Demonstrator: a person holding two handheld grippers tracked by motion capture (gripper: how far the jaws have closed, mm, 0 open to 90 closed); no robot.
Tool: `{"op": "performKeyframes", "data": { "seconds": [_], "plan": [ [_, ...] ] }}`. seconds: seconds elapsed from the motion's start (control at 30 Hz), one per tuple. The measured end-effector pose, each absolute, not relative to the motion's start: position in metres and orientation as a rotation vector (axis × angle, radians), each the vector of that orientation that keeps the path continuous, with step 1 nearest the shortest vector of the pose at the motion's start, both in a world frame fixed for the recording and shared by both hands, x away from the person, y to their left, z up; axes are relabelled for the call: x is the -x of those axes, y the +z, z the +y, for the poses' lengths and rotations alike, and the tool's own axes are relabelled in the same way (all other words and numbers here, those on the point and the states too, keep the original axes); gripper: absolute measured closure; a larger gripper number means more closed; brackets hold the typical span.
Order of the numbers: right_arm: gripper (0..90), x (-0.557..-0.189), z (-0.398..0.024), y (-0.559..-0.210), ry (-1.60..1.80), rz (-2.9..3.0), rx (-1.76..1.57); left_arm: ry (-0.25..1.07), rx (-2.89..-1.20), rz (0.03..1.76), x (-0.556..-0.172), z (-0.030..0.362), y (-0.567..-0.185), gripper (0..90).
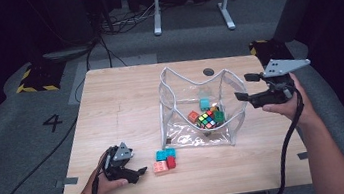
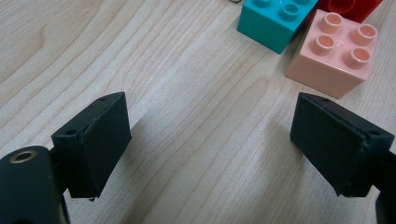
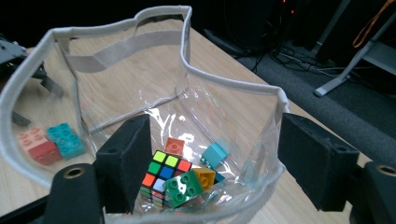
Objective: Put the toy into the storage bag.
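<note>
— On the pale wooden tabletop [image 1: 110, 105], what stands out most?

— Near its middle stands a clear pouch [image 1: 201, 105] with a white-trimmed rim, open at the top. Inside lie a colour cube [image 1: 206, 119], a green brick [image 1: 219, 116], an orange brick [image 1: 193, 116] and a teal brick [image 1: 205, 104].

— And the grippers?

— At the pouch's right edge the right gripper [image 1: 243, 87] hangs above the tabletop, its fingers [image 3: 128, 154] spread wide with nothing pinched between them. At the near left the left gripper [image 1: 137, 174] sits low over the wood, fingers [image 2: 100, 140] likewise spread and empty.

— Any loose bricks?

— Three, touching, just beside the left gripper: a turquoise brick [image 1: 165, 154], a pink brick [image 1: 160, 166] and a red brick [image 1: 171, 161], in front of the pouch.
</note>
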State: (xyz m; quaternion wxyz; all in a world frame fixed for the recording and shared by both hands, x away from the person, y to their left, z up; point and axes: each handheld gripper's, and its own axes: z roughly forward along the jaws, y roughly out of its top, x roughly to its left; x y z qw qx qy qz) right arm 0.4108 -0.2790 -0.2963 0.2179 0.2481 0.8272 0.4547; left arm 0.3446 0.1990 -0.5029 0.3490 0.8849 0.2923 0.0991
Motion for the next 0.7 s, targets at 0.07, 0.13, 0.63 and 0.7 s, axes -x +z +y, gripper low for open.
{"op": "performKeyframes", "data": {
  "seconds": [0.07, 0.13, 0.63, 0.7],
  "plan": [
    [26.4, -0.403, -0.288, -0.298, 1.275, 2.253, -0.697, 0.259, -2.293, 0.757, -0.345, 0.199, -0.503, 12.3],
    [26.3, -0.396, -0.294, -0.301, 1.284, 2.243, -0.703, 0.258, -2.293, 0.757, -0.345, 0.199, -0.503, 12.4],
    [26.7, -0.352, -0.318, -0.368, 1.245, 2.26, -0.753, 0.257, -2.293, 0.758, -0.345, 0.199, -0.503, 12.3],
    [27.2, -0.344, -0.313, -0.385, 1.224, 2.285, -0.752, 0.259, -2.293, 0.758, -0.345, 0.199, -0.503, 12.3]
  ]
}}
